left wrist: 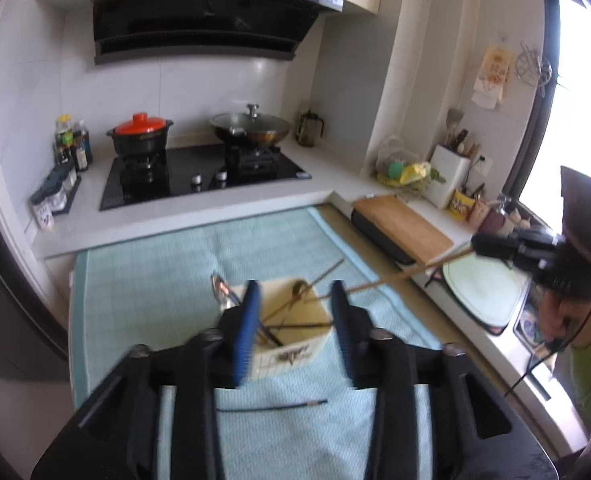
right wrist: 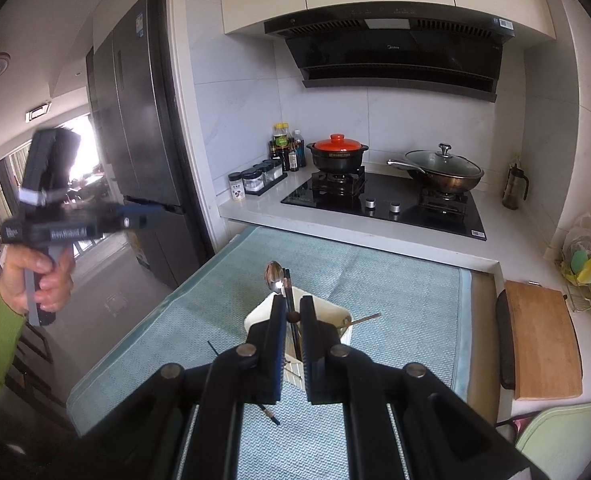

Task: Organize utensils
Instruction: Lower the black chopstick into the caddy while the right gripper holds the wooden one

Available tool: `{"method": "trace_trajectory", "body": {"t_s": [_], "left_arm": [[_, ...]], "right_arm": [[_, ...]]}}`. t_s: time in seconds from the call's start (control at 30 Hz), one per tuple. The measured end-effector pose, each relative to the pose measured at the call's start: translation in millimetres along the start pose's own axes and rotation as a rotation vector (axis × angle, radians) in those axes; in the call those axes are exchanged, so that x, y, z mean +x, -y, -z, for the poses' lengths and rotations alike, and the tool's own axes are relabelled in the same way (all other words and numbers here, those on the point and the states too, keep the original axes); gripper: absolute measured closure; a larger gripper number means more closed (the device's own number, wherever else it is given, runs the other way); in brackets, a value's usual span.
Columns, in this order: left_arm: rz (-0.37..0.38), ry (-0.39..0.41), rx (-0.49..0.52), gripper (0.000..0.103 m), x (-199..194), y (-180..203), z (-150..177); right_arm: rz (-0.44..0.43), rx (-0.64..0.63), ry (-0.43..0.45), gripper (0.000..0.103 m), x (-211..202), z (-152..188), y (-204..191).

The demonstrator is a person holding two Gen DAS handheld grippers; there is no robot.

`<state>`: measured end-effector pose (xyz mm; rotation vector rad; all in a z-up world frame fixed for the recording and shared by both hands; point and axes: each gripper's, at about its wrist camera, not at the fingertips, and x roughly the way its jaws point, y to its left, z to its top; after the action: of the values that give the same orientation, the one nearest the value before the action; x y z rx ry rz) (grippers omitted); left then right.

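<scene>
Wooden chopstick held over holder
Right gripper [right wrist: 293, 344] jaws are clamped on a long light wooden chopstick [left wrist: 395, 278], tip aimed into the cream square utensil holder [left wrist: 291, 354]; left gripper [left wrist: 295, 332] jaws are apart, just behind it.

Cream utensil box [left wrist: 295, 344] upright on mat w/ spoons, chopsticks leaning inside; one dark chopstick [left wrist: 273, 407] flat beside it.

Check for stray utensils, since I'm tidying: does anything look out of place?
Yes. One dark chopstick lies alone on the blue mat, outside the white holder with the other utensils. The right claw holds a wooden chopstick.
</scene>
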<state>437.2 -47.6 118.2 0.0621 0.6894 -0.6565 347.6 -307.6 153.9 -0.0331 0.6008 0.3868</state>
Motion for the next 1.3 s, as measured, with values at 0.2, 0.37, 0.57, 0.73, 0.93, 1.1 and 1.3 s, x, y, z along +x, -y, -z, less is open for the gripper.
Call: {"method": "trace_trajectory", "body": {"t_s": [0.2, 0.37, 0.57, 0.73, 0.93, 1.1, 1.3], "left_arm": [[0.045, -0.257, 0.27, 0.032, 58.1, 41.3, 129.1], [0.046, -0.406, 0.706, 0.032, 128.3, 85.1, 195.1], [0.177, -0.485, 0.596, 0.032, 200.1, 58.3, 182.1], [0.221, -0.547, 0.568, 0.032, 238.5, 48.9, 187.3], [0.248, -0.516, 0.565, 0.032, 255.0, 56.7, 183.8], [0.299, -0.669, 0.46, 0.074, 278.2, 47.9, 187.9], [0.288, -0.726, 0.477, 0.098, 265.7, 50.5, 200.1]], "right_arm": [[0.013, 0.021, 0.028, 0.096, -41.2, 33.0, 0.8], [0.039, 0.06, 0.025, 0.096, -60.9, 54.0, 8.6], [0.058, 0.118, 0.016, 0.096, -70.2, 73.0, 20.7], [0.068, 0.149, 0.009, 0.096, -67.7, 81.3, 36.1], [0.057, 0.185, 0.003, 0.096, -61.0, 92.0, 49.2], [0.054, 0.202, 0.005, 0.096, -62.9, 97.5, 54.1], [0.064, 0.21, 0.019, 0.096, -73.0, 100.0, 57.6]]}}
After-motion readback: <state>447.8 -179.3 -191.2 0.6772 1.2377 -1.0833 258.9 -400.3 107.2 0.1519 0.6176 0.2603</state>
